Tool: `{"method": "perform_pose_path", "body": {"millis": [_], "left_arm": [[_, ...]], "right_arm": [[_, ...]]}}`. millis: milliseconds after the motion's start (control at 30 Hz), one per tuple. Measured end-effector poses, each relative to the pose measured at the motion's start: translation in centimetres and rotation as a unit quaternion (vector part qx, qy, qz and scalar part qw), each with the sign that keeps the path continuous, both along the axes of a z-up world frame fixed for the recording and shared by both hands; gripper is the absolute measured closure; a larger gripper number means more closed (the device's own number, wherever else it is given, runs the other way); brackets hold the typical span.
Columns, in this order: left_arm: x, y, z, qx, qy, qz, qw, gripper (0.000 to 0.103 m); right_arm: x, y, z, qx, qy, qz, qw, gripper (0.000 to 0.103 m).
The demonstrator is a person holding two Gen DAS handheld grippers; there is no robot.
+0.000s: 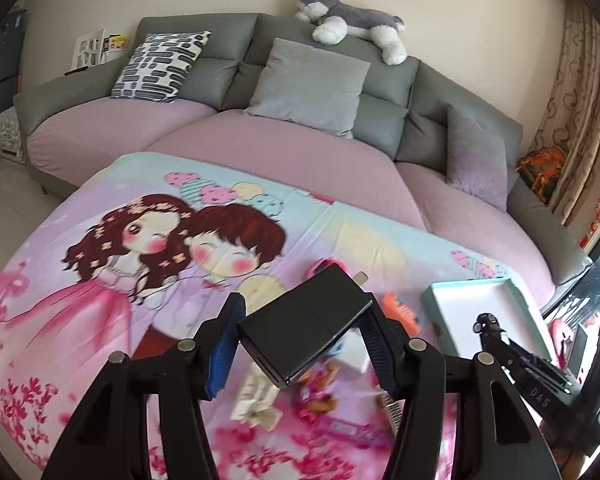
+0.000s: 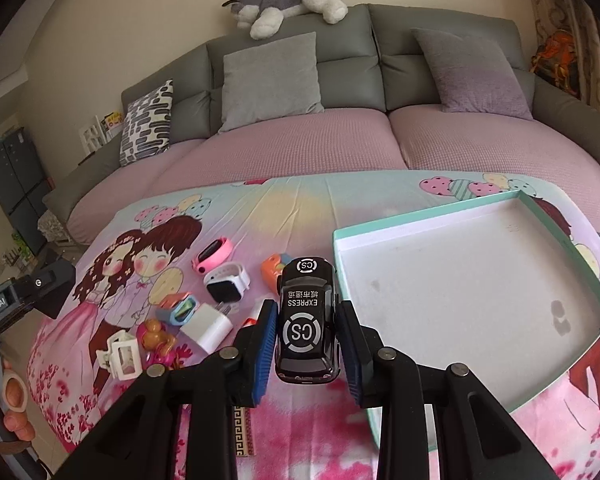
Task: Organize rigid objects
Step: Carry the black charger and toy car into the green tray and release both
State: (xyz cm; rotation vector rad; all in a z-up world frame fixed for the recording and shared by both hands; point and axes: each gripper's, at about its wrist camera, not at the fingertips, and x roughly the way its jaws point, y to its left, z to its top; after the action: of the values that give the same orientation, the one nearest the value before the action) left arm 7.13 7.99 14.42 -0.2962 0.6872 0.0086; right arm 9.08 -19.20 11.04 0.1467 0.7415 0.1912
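We hold both items clear above the cartooned worktop (image 2: 300, 208), ready for boxing: left gripper (image 1: 300, 344) jaws clamp a black box (image 1: 306, 320); right gripper (image 2: 306, 344) jaws pinch the toy car (image 2: 306, 320) beside the empty tray (image 2: 460, 280).

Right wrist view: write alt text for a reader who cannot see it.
The right gripper holds a black toy car above a cartoon-print sheet. An empty teal-edged tray lies right; watches and small toys lie left, a sofa behind.
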Motion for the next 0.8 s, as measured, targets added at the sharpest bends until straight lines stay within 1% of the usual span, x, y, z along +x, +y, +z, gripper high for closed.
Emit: {"method": "perform_pose_path", "body": {"millis": [133,267,467,533,600,700,800], "left_arm": [[2.7,-5.1,1.1,-0.010,-0.011,-0.042,0.9990,0.044],[5.0,-10.0,1.5,-0.009,-0.011,-0.081,0.9966,0.043],[8.0,-15.6,1.2,-0.021,-0.003,-0.114,0.9933,0.043],[8.8,-17.3,0.7,-0.025,0.001,-0.122,0.9922,0.043],[9.6,-19.0,0.1,-0.027,0.008,-0.130,0.9911,0.043],[10.7,-21.3,-1.0,-0.030,0.020,-0.141,0.9893,0.043],[11.4,-23.5,-2.2,-0.020,0.035,-0.147,0.9883,0.043]], "right_arm": [[1.2,-2.9,0.7,-0.002,-0.007,-0.045,0.999,0.071],[2.3,-6.2,1.6,-0.014,-0.017,-0.094,0.995,0.071],[3.2,-10.5,2.6,-0.017,-0.034,-0.145,0.989,0.071],[3.2,-11.4,2.4,-0.023,-0.038,-0.154,0.987,0.071],[3.5,-12.3,1.8,-0.032,-0.028,-0.162,0.986,0.071],[3.7,-13.8,0.8,-0.030,-0.020,-0.172,0.984,0.070],[4.1,-15.2,-0.7,-0.031,-0.001,-0.184,0.983,0.070]]}}
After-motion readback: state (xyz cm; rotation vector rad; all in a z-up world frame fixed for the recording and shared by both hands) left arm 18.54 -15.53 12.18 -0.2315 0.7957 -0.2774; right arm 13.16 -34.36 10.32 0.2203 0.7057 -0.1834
